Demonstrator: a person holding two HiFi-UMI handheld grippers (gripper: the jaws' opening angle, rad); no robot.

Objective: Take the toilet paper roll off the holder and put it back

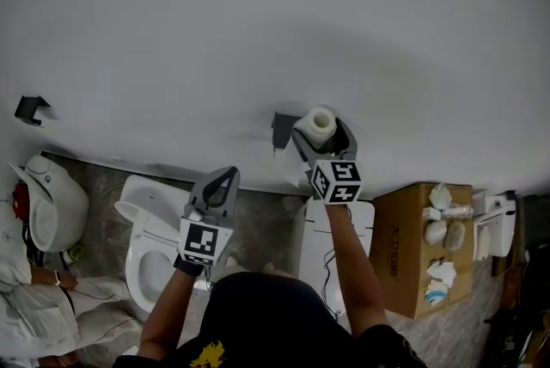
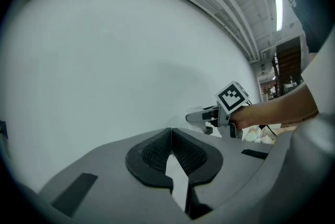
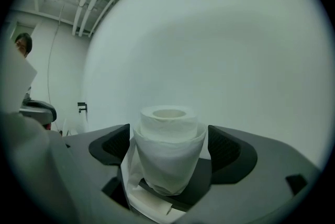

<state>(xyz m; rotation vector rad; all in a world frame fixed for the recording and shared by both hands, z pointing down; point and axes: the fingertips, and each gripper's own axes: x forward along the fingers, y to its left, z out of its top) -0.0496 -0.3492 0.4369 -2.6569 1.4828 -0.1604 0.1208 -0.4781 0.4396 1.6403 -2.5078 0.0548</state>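
Fingers (image 3: 225, 150) of right gripper (image 3: 168, 139) wide, flanking roll (image 3: 167, 165), barely clear; left gripper (image 2: 171, 134) pinched shut, empty. Roll judged light, soft, crushable, loose wrap; take mid-body, gently.

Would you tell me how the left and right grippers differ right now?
The left gripper is empty, jaws together; the right gripper has jaws wide apart around the toilet paper roll. The left gripper hangs back; the right gripper is by the wall. Both carry marker cubes.
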